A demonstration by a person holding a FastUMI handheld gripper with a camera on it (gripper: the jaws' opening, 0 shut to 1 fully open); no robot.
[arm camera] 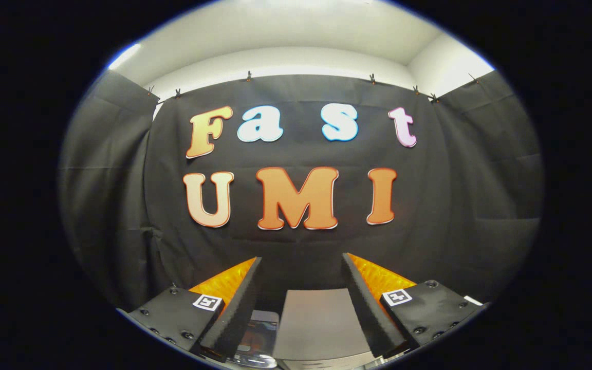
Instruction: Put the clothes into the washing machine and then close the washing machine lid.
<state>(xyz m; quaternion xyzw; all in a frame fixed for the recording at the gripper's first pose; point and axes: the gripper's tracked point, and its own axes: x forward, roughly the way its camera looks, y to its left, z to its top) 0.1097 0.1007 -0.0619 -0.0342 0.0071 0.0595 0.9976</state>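
Note:
My gripper is held level, facing the booth's black cloth wall, with its two fingers spread wide apart and nothing between them. Low between the fingers I see the pale grey top of the washing machine, seen from above. Just left of that panel, by the left finger, is a darker glossy part with an orange reflection; I cannot tell whether it is the lid or the opening. The clothes are hidden from me here.
The black cloth wall hangs straight ahead and wraps around both sides. Above it are a white wall and ceiling. Clips hold the cloth along its top edge.

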